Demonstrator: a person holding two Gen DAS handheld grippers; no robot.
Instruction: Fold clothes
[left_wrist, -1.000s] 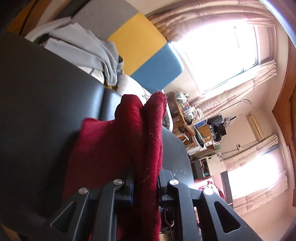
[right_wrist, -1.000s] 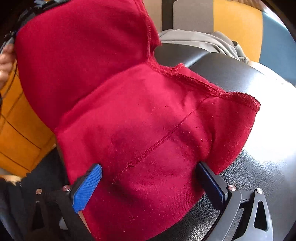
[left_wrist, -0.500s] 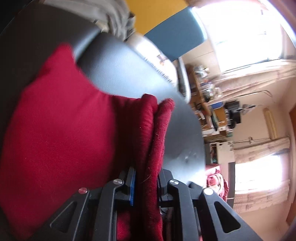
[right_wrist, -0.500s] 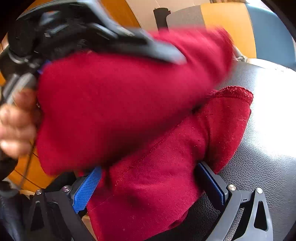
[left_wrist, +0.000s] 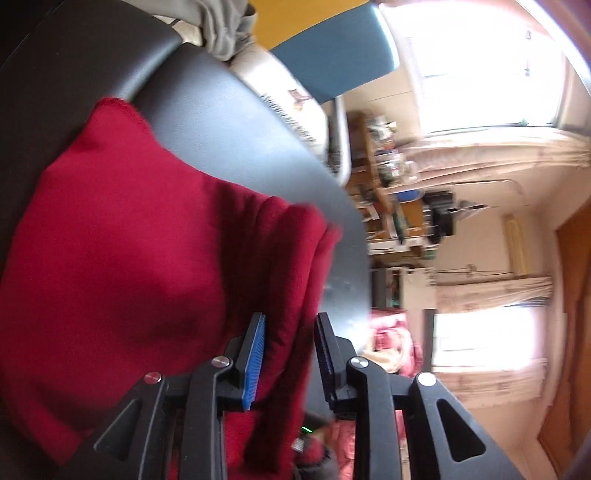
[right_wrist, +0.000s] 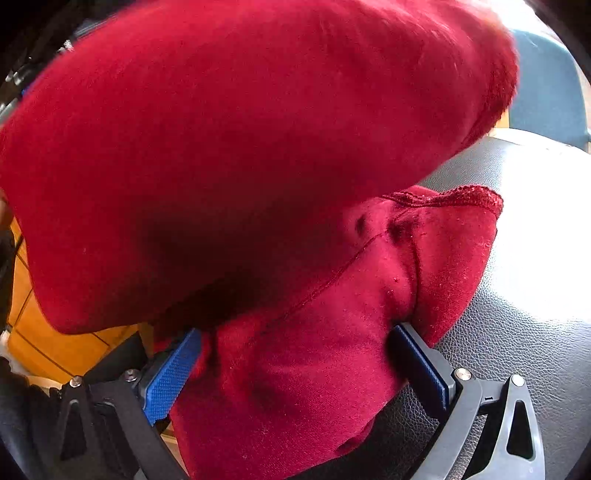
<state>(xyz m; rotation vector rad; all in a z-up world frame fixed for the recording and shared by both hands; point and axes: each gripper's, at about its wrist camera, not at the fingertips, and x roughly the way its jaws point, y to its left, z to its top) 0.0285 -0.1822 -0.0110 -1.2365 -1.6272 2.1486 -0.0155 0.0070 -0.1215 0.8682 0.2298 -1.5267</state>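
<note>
Left hand-held gripper (left_wrist: 288, 354), its jaws slightly parted around a bunched fold of the red garment (left_wrist: 122, 258), carries it over the right hand-held gripper (right_wrist: 295, 363), wide apart beneath the cloth.

No text, label, brand or number can be read in either view. In the left wrist view, a pale item (left_wrist: 291, 99) lying past the far edge of the dark desk (left_wrist: 229, 140) carries a row of dark print and a small reddish mark, but both are too blurred to make out. The right wrist view shows no writing.
</note>
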